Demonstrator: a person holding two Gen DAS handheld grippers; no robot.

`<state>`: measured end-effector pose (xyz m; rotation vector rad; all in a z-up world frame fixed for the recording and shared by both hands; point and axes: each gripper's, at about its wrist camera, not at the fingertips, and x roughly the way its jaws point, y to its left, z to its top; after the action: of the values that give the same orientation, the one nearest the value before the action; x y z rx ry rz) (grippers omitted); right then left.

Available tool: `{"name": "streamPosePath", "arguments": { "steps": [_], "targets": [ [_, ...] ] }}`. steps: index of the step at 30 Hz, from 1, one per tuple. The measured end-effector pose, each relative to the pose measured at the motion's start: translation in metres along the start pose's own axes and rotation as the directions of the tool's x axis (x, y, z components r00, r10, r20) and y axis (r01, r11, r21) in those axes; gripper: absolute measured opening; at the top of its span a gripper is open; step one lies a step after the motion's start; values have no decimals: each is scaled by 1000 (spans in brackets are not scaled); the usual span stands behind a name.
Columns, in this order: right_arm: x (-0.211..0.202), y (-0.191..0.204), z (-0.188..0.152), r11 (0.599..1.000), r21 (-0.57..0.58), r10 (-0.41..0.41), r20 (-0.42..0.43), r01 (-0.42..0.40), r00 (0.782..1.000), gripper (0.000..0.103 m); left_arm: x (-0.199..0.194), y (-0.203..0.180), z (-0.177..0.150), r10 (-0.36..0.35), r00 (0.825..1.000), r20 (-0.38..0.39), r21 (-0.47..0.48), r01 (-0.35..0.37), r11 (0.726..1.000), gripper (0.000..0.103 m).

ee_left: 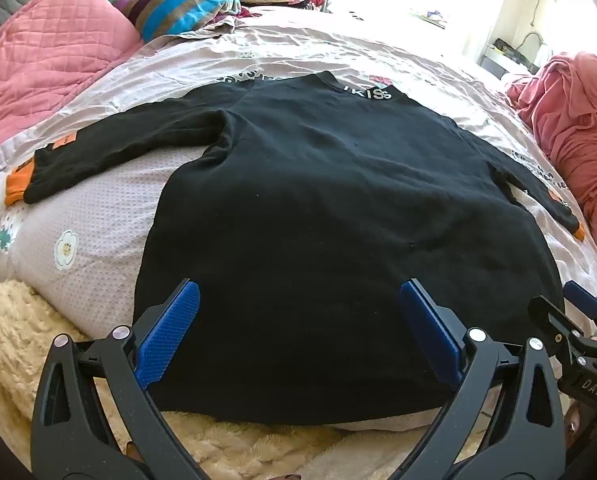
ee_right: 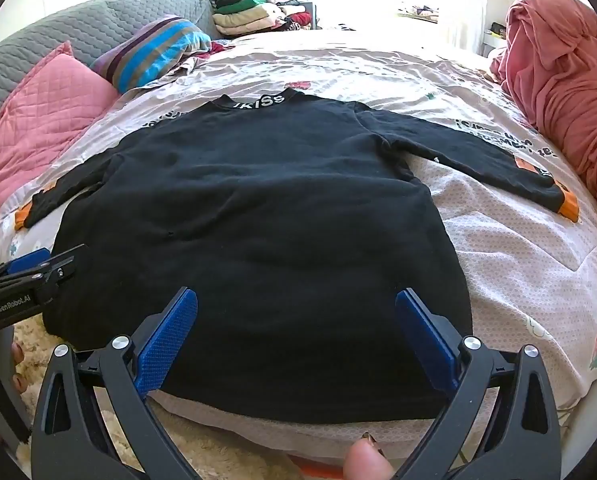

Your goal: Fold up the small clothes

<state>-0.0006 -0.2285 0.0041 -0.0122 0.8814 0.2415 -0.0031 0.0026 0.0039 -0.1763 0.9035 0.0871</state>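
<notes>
Jaws: both pairs spread wide, nothing between the pads; left gripper (ee_left: 298,336) low centre of its own frame, over the near hem; right gripper (ee_right: 296,340) likewise low centre of its frame, over the same hem

Garment: one black sweater (ee_left: 322,216), centre of both frames, laid flat on the bed (ee_right: 518,264), neckband with white lettering (ee_right: 260,102) at the far end, hem at the near edge

Sleeves: both stretched out sideways, not folded in; left-frame sleeve ending in an orange cuff (ee_left: 14,186) at middle left; other orange cuff (ee_right: 568,204) at middle right

Progress: spread and smoothed, judged ready for folding; no fold made yet; sleeves and body all left to do

Surroundings: pink cushion (ee_left: 54,60) upper left, striped pillow (ee_right: 154,52) upper left, stack of folded clothes (ee_right: 254,14) top centre, pink heap of cloth (ee_right: 558,60) upper right, cream fleecy blanket (ee_left: 22,320) lower left

Note: fingertip (ee_right: 368,460) at bottom edge of right view
</notes>
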Motion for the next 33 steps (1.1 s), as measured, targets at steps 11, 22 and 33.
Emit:
{"name": "streamPosePath", "arguments": {
  "steps": [11,22,33],
  "targets": [
    [1,3,0,1000,-12,4,-6,-4,1000,99,-2,4,3,-4,1000,3,-4,4,1000,94],
    [2,6,0,1000,-15,6,-4,-6,1000,99,-2,6,3,-2,1000,3,-3,2,1000,94],
    [3,6,-1,1000,-15,5,-5,-5,1000,99,-3,5,3,0,1000,4,-2,0,1000,94]
  ]
}}
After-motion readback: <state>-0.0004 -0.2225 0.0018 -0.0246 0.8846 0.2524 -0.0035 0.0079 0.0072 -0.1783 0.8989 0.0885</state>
